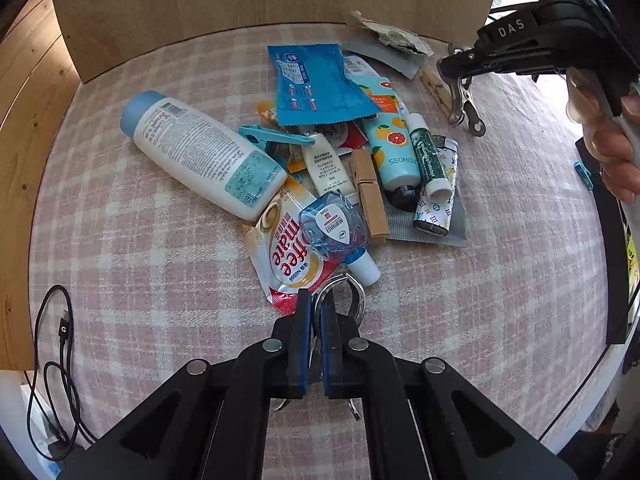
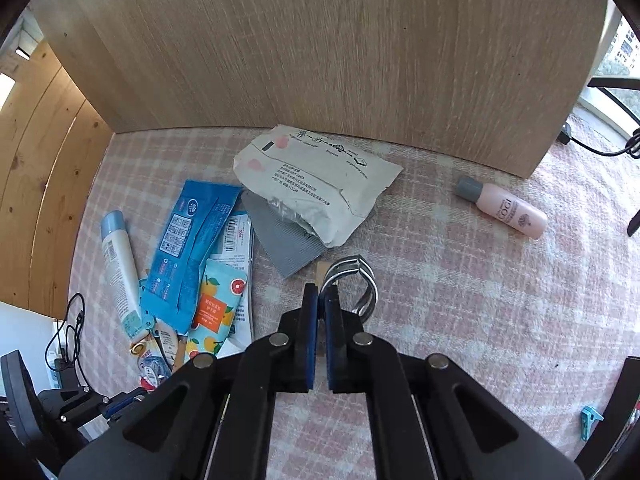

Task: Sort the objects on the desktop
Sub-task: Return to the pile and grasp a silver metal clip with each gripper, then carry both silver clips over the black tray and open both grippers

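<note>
the pink checked cloth covered the desk, with a wooden board standing along its far edge. the main heap lay mid-cloth ahead of the left gripper: a white lotion bottle on its side at the left, a blue sachet at the back, an orange-print tube to the right, and a coffee creamer packet touching the gripper's tips. on that packet rested a small blue eye-drop bottle, with a wooden clothespin just beside it.

the left gripper's jaws were pressed together on a metal clip whose wire loop stood out to the right of the pads. the right gripper was likewise clamped on a second metal clip, beside a grey card and a crumpled white pouch. a pink bottle lay well apart at the right, and a black cable trailed at the left edge.
</note>
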### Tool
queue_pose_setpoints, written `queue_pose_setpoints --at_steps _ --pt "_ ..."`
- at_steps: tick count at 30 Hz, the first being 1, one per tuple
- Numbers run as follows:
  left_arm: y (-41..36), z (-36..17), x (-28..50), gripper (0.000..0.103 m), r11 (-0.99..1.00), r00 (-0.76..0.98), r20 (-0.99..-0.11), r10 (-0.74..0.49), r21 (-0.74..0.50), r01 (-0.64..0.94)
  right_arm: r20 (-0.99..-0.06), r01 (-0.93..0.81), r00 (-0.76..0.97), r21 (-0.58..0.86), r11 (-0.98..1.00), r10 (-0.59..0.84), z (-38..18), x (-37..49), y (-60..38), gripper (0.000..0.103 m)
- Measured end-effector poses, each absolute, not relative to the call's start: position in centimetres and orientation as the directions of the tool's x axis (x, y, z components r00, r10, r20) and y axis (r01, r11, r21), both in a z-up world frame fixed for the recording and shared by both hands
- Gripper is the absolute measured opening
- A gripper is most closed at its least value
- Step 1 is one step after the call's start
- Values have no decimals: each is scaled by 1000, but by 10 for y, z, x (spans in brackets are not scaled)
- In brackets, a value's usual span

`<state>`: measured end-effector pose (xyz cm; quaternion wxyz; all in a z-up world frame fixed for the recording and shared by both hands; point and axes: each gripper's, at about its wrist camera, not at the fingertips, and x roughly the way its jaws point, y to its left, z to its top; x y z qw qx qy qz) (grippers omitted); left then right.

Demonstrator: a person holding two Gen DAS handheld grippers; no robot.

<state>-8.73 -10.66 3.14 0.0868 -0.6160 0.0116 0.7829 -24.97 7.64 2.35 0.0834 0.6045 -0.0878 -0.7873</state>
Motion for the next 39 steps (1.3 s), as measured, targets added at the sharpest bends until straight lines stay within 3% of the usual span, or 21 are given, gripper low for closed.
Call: queue_pose_setpoints --at_steps 16,39 --pt "-69 100 -46 3 -986 -333 -936 116 -68 -151 -898 -22 -363 273 -962 -247 89 -161 135 3" --pt "227 146 -1 3 -844 -287 -884 369 -190 -501 -893 -312 -445 229 -922 -71 131 34 382 3"
